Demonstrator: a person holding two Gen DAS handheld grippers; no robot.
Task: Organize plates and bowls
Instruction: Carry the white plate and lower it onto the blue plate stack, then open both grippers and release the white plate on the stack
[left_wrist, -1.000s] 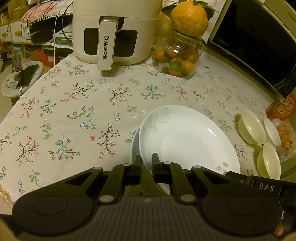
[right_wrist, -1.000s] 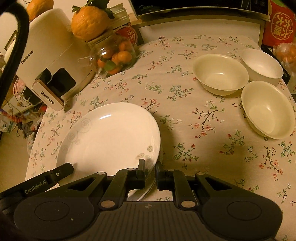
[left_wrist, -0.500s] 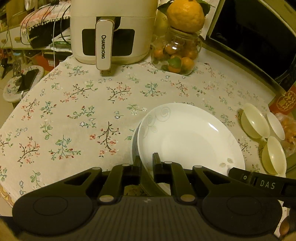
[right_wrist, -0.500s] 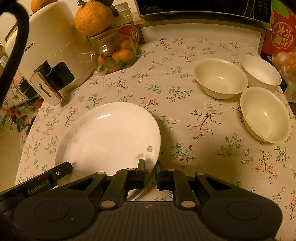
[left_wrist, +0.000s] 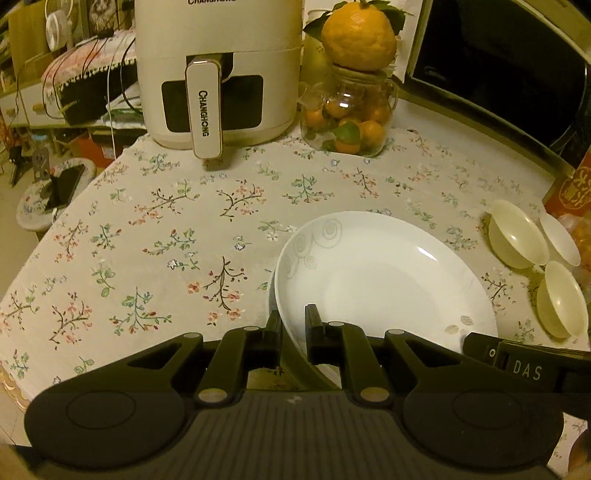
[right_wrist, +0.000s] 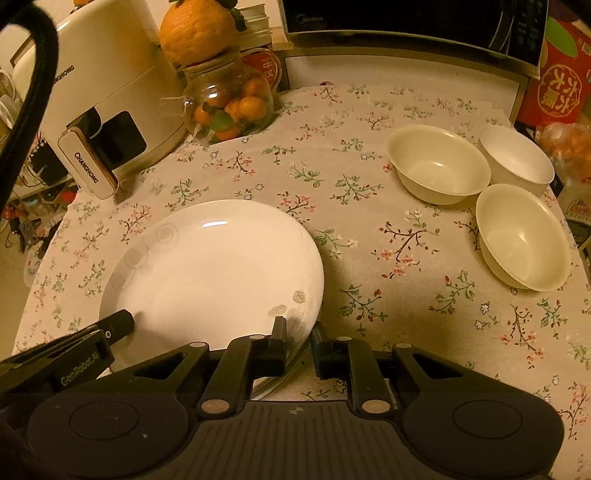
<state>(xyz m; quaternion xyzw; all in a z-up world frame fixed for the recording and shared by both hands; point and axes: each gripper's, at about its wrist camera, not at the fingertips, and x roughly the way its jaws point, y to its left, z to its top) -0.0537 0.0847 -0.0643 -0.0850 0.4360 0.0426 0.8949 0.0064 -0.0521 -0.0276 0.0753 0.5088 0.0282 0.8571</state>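
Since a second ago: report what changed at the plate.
The right gripper has just been opening its jaws slightly, with the rim of the plate between them; whether its pads still press on it is unclear. The left gripper stays shut on the rim. The plate and the three bowls have not moved.

Near plate rim lost behind both grippers

The white plate's (left_wrist: 384, 273) near edge disappears under the left gripper (left_wrist: 293, 317) and the right gripper (right_wrist: 297, 332); plates beneath can't be counted, the air fryer (left_wrist: 218, 74) and microwave (right_wrist: 406, 22) run off the top.
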